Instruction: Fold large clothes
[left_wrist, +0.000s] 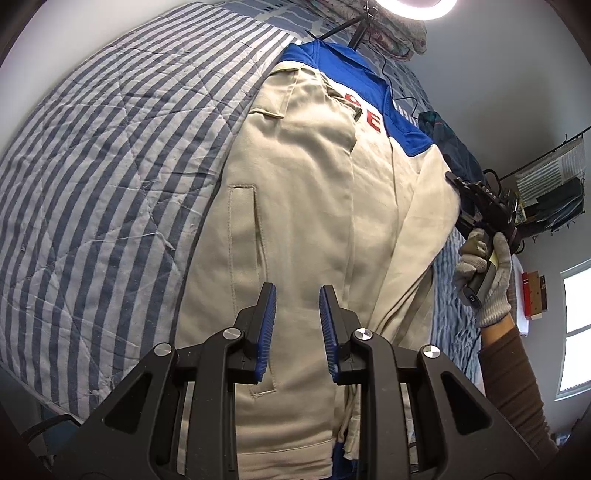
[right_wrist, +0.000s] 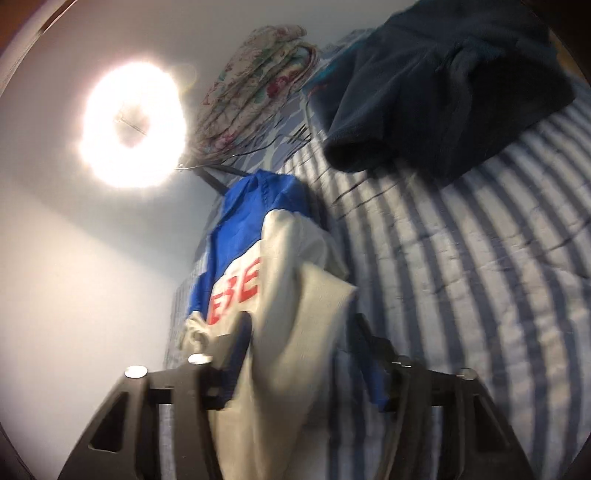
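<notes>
Jacket (left_wrist: 306, 206) flat on bed (left_wrist: 110, 166), front panel folded in, sleeve (right_wrist: 295, 332) mid-fold. Left hand-held gripper (left_wrist: 297, 295) spread slightly, empty, over hem. Right hand-held gripper (right_wrist: 301, 339) round sleeve; pinch unclear w/ blur. Cross-folds prob. left.

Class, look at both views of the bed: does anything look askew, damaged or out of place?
Nothing is damaged or spilled. The cream and blue jacket lies only half folded on the striped quilt: one side is turned in, while the other side's cream cloth runs up between the right gripper's fingers. A dark garment lies crumpled near the bed's far end.
</notes>
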